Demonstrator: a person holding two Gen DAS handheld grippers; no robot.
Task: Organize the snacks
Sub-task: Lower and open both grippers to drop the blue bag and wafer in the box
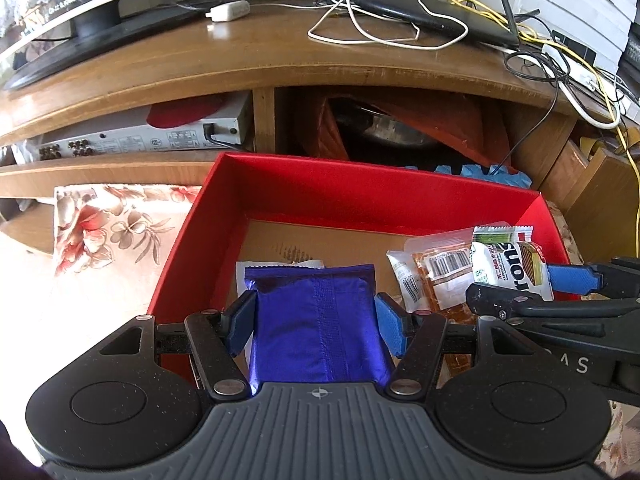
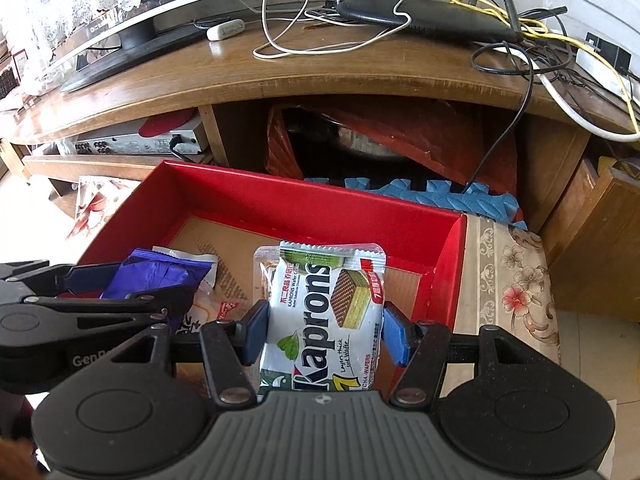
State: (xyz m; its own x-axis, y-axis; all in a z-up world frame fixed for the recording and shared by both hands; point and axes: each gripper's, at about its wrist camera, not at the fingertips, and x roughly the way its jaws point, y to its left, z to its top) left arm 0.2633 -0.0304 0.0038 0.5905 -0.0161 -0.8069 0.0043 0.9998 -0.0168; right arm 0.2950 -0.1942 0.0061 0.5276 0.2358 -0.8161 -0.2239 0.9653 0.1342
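Note:
A red box (image 1: 280,184) with a cardboard floor stands in front of me; it also shows in the right wrist view (image 2: 304,204). My left gripper (image 1: 316,324) is shut on a shiny purple snack packet (image 1: 320,328) and holds it over the box's near left part. My right gripper (image 2: 324,332) is shut on a white Kaprons wafer packet (image 2: 324,312) over the box's near right part; it enters the left wrist view from the right (image 1: 560,284). A clear packet with a barcode (image 1: 444,272) and a white packet (image 2: 204,304) lie inside the box.
A wooden TV stand (image 1: 280,60) rises behind the box, with a TV base, a black router (image 1: 432,16) and tangled cables on top. A silver player (image 1: 140,140) sits on its shelf. Floral cloth (image 2: 512,280) and a blue foam mat (image 2: 460,200) flank the box.

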